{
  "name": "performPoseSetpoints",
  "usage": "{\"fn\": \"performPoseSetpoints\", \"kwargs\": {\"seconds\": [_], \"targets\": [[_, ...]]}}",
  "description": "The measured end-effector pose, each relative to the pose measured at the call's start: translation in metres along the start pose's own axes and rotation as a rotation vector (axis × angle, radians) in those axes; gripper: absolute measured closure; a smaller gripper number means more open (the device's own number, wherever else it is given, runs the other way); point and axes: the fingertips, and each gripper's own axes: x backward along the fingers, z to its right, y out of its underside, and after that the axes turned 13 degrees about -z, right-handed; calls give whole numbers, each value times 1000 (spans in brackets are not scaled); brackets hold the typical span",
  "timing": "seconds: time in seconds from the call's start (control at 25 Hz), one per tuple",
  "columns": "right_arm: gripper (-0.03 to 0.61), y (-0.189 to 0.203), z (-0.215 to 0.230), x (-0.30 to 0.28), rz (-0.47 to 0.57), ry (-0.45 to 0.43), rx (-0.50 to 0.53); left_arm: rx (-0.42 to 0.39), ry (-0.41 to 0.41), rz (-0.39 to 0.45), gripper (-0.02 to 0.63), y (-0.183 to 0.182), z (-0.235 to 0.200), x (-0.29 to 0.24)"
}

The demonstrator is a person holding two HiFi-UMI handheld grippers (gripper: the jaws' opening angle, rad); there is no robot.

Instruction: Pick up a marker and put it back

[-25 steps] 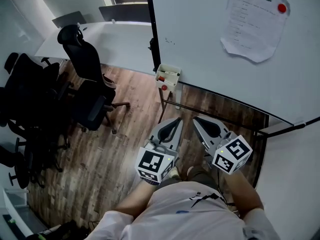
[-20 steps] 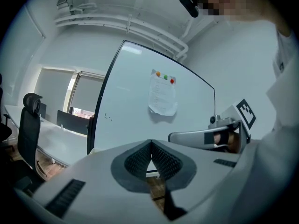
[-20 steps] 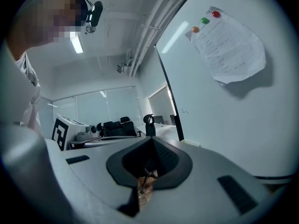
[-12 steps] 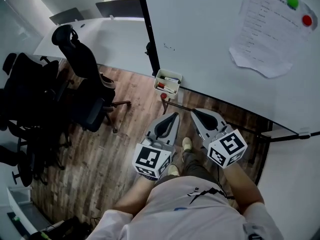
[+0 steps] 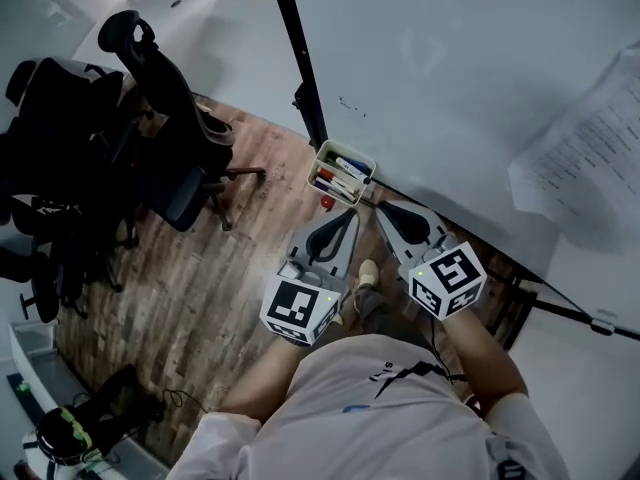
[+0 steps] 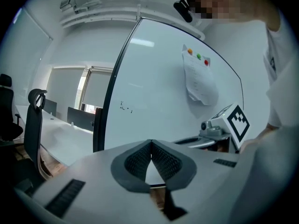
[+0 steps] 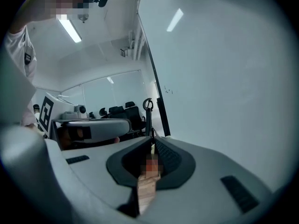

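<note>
A small white tray [image 5: 343, 173] hangs at the whiteboard's [image 5: 450, 78] lower edge and holds several markers, red, blue and black among them. My left gripper [image 5: 349, 215] points at it from just below, jaws shut with nothing between them. My right gripper [image 5: 384, 207] sits beside it to the right, also shut and empty, its tip a little below the tray's right end. In the left gripper view the pads [image 6: 140, 160] meet at a point before the whiteboard [image 6: 154, 92]. In the right gripper view the pads [image 7: 166, 157] are closed too.
Black office chairs [image 5: 170, 118] crowd the wooden floor at the left, behind them a white table [image 5: 200, 38]. The whiteboard's black post [image 5: 298, 68] runs down beside the tray. A paper sheet [image 5: 590, 158] hangs on the board at the right. A small red object [image 5: 327, 202] lies under the tray.
The person has stepped closer to the whiteboard. Both grippers have moved toward the marker tray, which now sits just ahead of their tips. Both stay shut.
</note>
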Motion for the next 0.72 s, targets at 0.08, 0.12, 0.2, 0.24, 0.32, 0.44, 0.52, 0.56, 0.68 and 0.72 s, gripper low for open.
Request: {"fn": "performPoseSetpoints", "kwargs": {"seconds": [0.08, 0.12, 0.2, 0.24, 0.32, 0.44, 0.52, 0.56, 0.68, 0.72], "targets": [[566, 8, 11, -15, -30, -7, 17, 6, -25, -6, 601, 4, -8, -9], [566, 11, 17, -22, -44, -5, 30, 8, -36, -8, 601, 5, -11, -13], [565, 18, 27, -35, -72, -6, 38, 9, -51, -14, 601, 8, -16, -20], [565, 22, 31, -40, -86, -11, 31, 7, -56, -18, 601, 9, -17, -23], [560, 29, 35, -49, -108, -19, 15, 3, -58, -23, 601, 12, -19, -27], [531, 35, 40, -60, -131, 0, 25, 16, -57, -34, 601, 21, -26, -32], [511, 38, 44, -67, -144, 32, 43, 24, -53, -38, 601, 24, -31, -34], [503, 40, 45, -69, -152, 52, 55, 28, -49, -38, 601, 25, -33, -34], [493, 47, 49, -76, -178, 108, 96, 36, -34, -38, 601, 26, -36, -36], [492, 48, 51, -79, -185, 125, 111, 37, -28, -39, 601, 28, -36, -36]]}}
